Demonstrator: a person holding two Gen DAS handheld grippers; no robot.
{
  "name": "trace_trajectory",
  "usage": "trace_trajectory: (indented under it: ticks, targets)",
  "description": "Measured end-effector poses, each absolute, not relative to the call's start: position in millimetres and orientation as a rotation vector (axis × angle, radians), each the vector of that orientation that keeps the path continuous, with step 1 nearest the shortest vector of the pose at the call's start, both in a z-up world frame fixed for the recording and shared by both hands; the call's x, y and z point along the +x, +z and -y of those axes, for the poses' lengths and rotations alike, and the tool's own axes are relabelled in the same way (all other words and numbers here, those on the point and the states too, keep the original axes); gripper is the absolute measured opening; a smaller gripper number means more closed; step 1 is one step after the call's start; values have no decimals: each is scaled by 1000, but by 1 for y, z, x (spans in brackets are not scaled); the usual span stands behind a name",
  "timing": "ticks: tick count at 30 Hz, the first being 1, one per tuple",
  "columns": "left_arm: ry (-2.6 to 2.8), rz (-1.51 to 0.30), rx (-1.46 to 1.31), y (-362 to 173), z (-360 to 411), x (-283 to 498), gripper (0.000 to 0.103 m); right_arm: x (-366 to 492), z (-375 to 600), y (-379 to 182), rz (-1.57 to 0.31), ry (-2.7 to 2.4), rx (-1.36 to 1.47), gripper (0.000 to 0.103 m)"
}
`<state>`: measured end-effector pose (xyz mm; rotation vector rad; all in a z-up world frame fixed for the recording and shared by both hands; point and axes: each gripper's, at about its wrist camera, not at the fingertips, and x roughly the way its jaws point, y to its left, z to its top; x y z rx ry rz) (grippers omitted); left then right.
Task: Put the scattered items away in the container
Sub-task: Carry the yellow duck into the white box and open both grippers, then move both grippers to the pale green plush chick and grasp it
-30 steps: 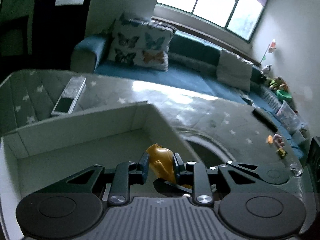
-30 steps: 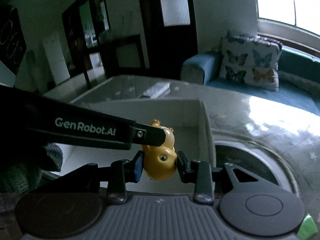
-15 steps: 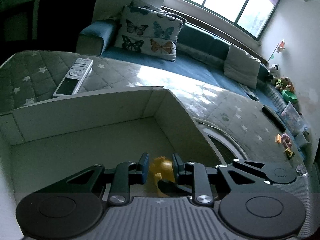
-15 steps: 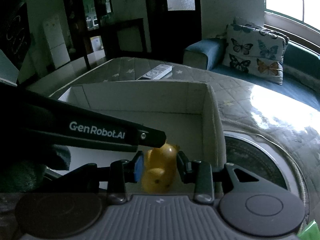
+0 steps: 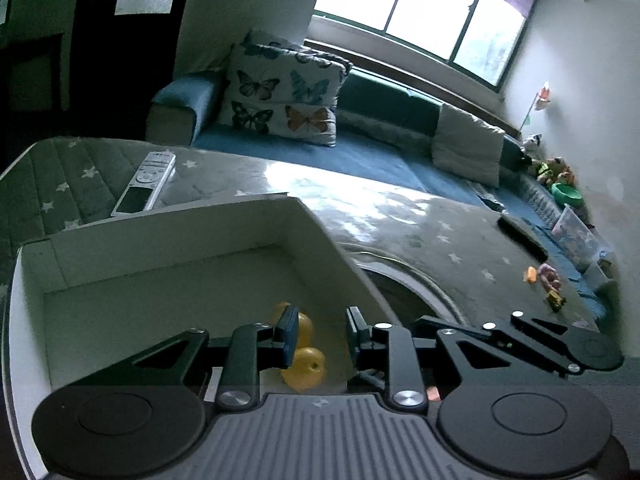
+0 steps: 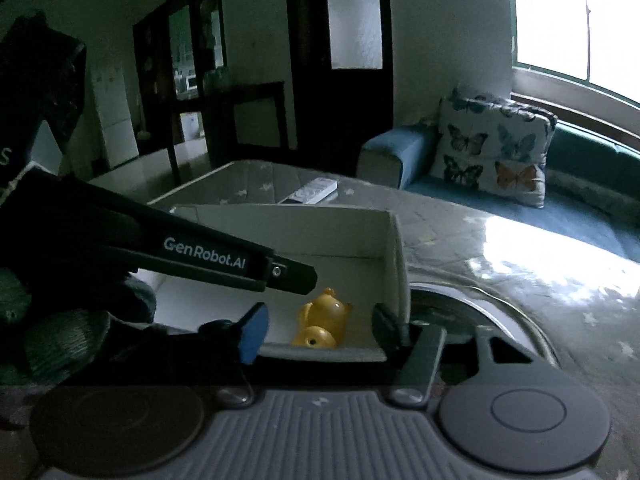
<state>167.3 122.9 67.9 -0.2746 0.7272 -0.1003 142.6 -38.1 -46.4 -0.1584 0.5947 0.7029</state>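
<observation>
The right tongs (image 6: pixel 316 330) stand wide apart over the near edge of the white cardboard box (image 6: pixel 320 222), gripping nothing. The left tongs (image 5: pixel 322 338) are also apart and empty; their side arm carries the writing "GenRobot.AI", readable only in the right wrist view. The yellow toy duck (image 6: pixel 322 318) lies on the box floor. Only the left wrist view shows small toys (image 5: pixel 546 280) on the far right of the table (image 5: pixel 400 216).

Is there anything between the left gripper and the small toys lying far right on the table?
Nothing visible stands between the left gripper and the small toys; only bare quilted table lies there.
</observation>
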Motion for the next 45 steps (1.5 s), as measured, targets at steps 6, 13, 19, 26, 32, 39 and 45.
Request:
trace_trajectory:
  ticks: [6,13,19,26,32,39,45]
  targets:
    - [-129,-720,-262,72,-102,148,28,112,63,-40,-569,677,-157,74]
    - [-158,-730,-241,68,-75,129,28,84,88,-45,-561,630,-146,83]
    - [-198,-753,-222,58,-50,114,28,63,117,-57,-573,565,-131,88]
    - [-269,-805,-208,43,-17,107,30,47,150,-66,-594,474,-98,90]
    - [-308,-848,-200,33,2,108,30,40,172,-83,-627,402,-80,91]
    - [-357,-878,-210,27,17,110,31,47,185,-97,-660,370,-68,98]
    - [-379,-903,-197,22,29,116,31,55,188,-102,-665,371,-69,99]
